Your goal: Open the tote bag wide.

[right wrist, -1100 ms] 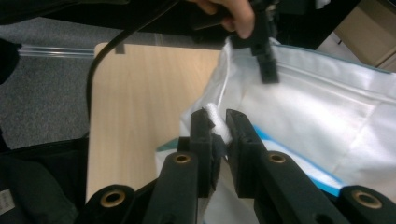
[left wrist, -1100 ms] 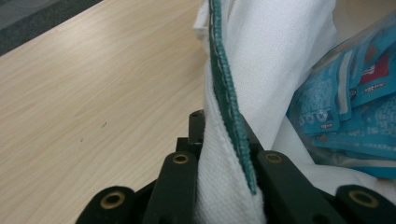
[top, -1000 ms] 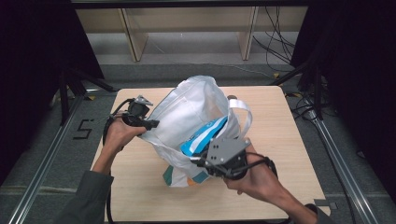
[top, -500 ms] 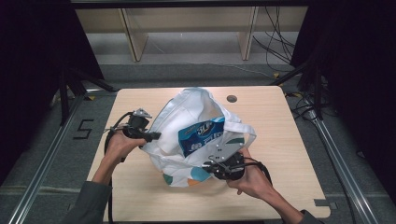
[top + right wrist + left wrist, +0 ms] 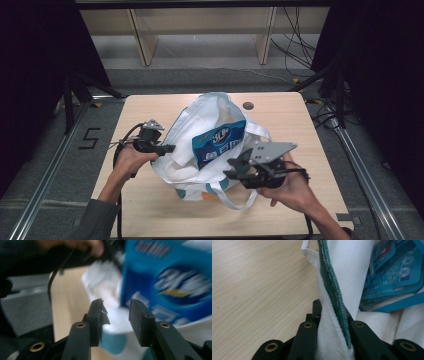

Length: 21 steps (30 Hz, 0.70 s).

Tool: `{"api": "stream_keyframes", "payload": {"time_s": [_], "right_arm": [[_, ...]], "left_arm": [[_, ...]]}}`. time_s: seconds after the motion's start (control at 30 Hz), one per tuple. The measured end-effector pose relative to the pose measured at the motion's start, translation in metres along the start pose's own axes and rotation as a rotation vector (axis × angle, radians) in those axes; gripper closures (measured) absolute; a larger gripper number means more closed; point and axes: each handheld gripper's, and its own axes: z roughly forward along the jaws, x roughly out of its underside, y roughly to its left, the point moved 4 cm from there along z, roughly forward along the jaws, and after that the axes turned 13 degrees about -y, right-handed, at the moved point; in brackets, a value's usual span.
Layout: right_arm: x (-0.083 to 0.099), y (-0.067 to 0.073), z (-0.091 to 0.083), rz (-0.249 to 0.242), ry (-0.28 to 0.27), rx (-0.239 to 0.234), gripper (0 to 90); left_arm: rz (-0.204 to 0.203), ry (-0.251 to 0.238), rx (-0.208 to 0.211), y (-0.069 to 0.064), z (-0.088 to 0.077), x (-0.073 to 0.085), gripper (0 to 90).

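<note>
1. A white tote bag point(image 5: 200, 150) with green trim sits mid-bench point(image 5: 310, 150), mouth gaping upward.
2. A blue packet point(image 5: 218, 142) stands tilted inside the bag, its top above the rim.
3. The left gripper point(image 5: 167, 148) is at the bag's left edge; in the left gripper view its jaws are clamped tight on the green-trimmed rim point(image 5: 334, 295) (cloth fills the gap).
4. The right gripper point(image 5: 232, 172) hovers at the bag's near right side, beside the packet. Its jaws have just been opening and stand partly apart with nothing between them; the right gripper view is blurred.
5. A white strap point(image 5: 235, 200) loops on the bench below the bag.
</note>
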Motion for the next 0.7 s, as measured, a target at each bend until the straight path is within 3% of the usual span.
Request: {"api": "stream_keyframes", "payload": {"time_s": [0.1, 0.13, 0.17, 0.23, 0.27, 0.3, 0.37, 0.47, 0.5, 0.53, 0.57, 0.63, 0.7], "right_arm": [[-0.028, -0.017, -0.02, -0.014, -0.064, 0.104, 59.7], [-0.037, -0.028, -0.027, -0.036, -0.072, 0.141, 59.1], [-0.044, -0.035, -0.03, -0.006, -0.081, 0.174, 57.7], [-0.05, -0.052, -0.033, -0.016, -0.046, 0.231, 52.1], [-0.053, -0.063, -0.032, -0.006, -0.048, 0.276, 49.2], [-0.054, -0.07, -0.032, 0.013, -0.031, 0.292, 47.6], [-0.049, -0.08, -0.024, 0.061, 0.017, 0.299, 44.7], [-0.037, -0.086, -0.013, 0.074, 0.107, 0.294, 46.4], [-0.033, -0.091, -0.011, 0.056, 0.126, 0.312, 48.0], [-0.029, -0.096, -0.01, 0.053, 0.134, 0.334, 55.4], [-0.025, -0.103, -0.011, 0.03, 0.157, 0.356, 65.2], [-0.02, -0.115, -0.015, 0.014, 0.174, 0.394, 68.1], [-0.01, -0.126, -0.02, 0.062, 0.199, 0.415, 69.6]], "left_arm": [[-0.006, -0.002, -0.003, -0.002, 0.0, -0.002, 80.6], [0.064, -0.025, 0.017, 0.002, 0.002, -0.005, 80.5], [0.044, -0.028, 0.016, 0.0, 0.002, -0.005, 80.4], [0.03, -0.029, 0.011, -0.001, 0.0, -0.008, 80.2], [-0.012, -0.028, 0.001, -0.004, -0.001, -0.008, 80.2], [0.002, -0.019, 0.0, -0.004, -0.002, -0.009, 80.2], [-0.003, -0.028, 0.008, -0.005, -0.002, -0.012, 80.1], [0.009, -0.029, 0.011, -0.006, -0.002, -0.015, 79.7], [0.003, -0.039, 0.012, -0.007, -0.001, -0.016, 79.6], [-0.012, -0.062, 0.006, -0.009, 0.0, -0.019, 79.5], [-0.001, -0.064, 0.013, -0.009, 0.001, -0.02, 79.5], [-0.006, -0.071, 0.02, -0.012, 0.003, -0.024, 79.4], [-0.002, -0.077, 0.038, -0.015, 0.008, -0.028, 79.2]]}}
